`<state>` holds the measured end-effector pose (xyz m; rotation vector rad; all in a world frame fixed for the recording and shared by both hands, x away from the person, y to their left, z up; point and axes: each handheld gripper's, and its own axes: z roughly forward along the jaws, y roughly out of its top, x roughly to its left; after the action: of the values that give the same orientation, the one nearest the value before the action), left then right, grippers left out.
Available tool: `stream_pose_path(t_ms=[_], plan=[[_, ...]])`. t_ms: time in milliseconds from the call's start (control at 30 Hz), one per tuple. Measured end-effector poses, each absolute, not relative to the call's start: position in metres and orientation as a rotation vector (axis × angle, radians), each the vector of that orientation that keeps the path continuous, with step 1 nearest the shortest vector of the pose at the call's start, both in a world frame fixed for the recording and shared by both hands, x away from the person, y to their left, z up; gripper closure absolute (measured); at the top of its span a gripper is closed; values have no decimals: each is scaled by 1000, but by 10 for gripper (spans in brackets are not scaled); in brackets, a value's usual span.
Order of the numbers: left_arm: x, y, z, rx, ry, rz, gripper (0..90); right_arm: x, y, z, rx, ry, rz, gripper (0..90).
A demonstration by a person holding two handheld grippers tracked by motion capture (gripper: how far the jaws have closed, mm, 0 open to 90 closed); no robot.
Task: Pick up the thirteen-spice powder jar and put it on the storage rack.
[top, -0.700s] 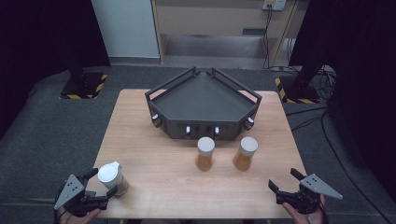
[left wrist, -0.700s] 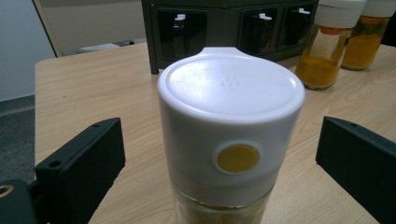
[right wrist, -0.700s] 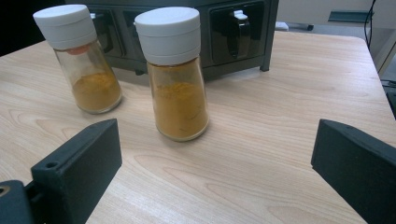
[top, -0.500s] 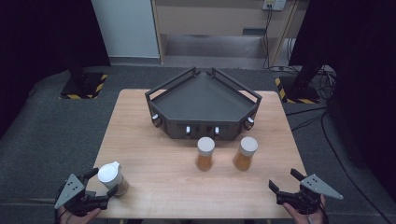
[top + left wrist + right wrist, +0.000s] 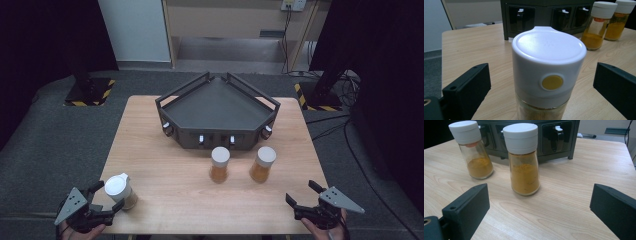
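Note:
A spice jar with a white flip cap [image 5: 120,190] [image 5: 548,72] stands at the table's near left corner. My left gripper [image 5: 104,199] [image 5: 541,82] is open around it, a jaw on each side with a gap to the jar. Two white-capped jars of orange powder stand before the dark rack: the left jar [image 5: 219,164] [image 5: 472,151] and the right jar [image 5: 262,163] [image 5: 523,160]. Near the front right edge my right gripper [image 5: 301,193] [image 5: 539,210] is open and empty, pointing at the right jar from a short way off.
A dark angular rack [image 5: 218,110] with rails on its top and slots in its front face stands at the table's back middle. The wooden table [image 5: 170,170] has bare room between the jars and the front edge. Dark floor surrounds the table.

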<state>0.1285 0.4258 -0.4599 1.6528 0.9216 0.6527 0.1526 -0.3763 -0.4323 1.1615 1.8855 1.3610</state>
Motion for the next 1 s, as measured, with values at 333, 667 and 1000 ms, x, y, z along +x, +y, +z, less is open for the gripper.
stream_pose_path(t_ms=[333, 667, 1000], plan=[[130, 434, -457, 1625, 937, 598, 0, 153, -373, -431, 1141, 1904, 1350, 27], [135, 444, -438, 1641, 906, 578, 0, 152, -373, -430, 1142, 1904, 1347, 30], [148, 452, -418, 1682, 882, 531, 0, 152, -372, -430, 1138, 1908, 1342, 33]])
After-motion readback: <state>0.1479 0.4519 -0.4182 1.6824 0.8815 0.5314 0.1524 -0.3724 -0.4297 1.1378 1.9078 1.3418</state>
